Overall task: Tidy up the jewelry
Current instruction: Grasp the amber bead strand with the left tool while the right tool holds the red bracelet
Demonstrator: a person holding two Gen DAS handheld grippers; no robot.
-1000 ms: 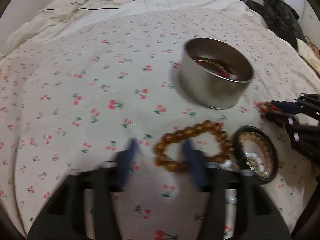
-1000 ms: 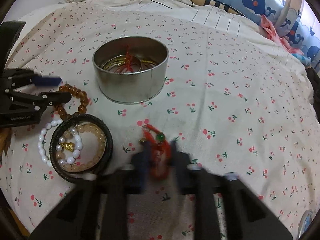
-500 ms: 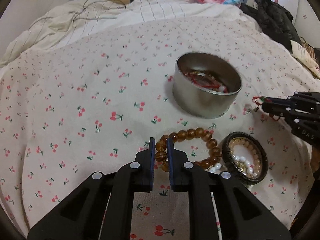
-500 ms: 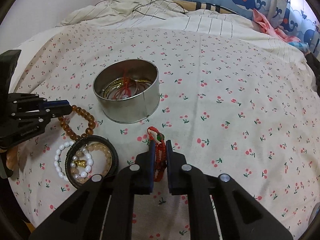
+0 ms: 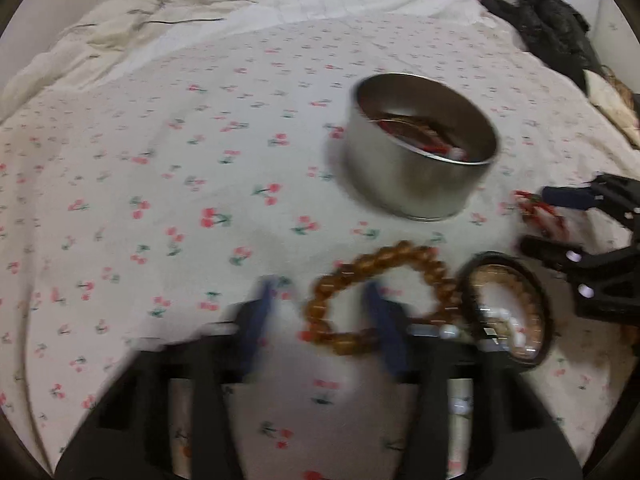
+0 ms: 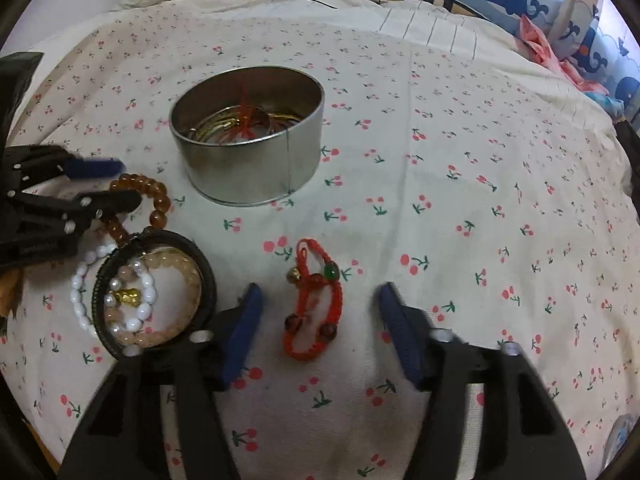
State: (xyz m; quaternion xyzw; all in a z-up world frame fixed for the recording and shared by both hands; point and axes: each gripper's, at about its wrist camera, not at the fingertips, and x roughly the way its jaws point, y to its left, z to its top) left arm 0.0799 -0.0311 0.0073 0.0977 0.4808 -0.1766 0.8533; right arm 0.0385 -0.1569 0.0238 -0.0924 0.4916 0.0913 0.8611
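The red cord bracelet [image 6: 314, 300] lies limp on the cherry-print sheet [image 6: 460, 216], low centre of the right view, below the tin [image 6: 248, 136]; soft, light, best pinched across its doubled cord. The right gripper [image 6: 318, 300] has just been opening and stands wide around it, not touching. In the left view the left gripper [image 5: 320, 312], jaws apart, straddles the amber bead bracelet's [image 5: 380, 292] near side: hard, slippery beads.

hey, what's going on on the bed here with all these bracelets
A person is sorting jewelry into a round metal tin on a cherry-print bedspread. The right gripper has just been opening; the red cord bracelet lies untouched between its open fingers. The left gripper, also open, straddles one side of the amber bead bracelet. A black bangle ringing pearl bracelets lies nearby.
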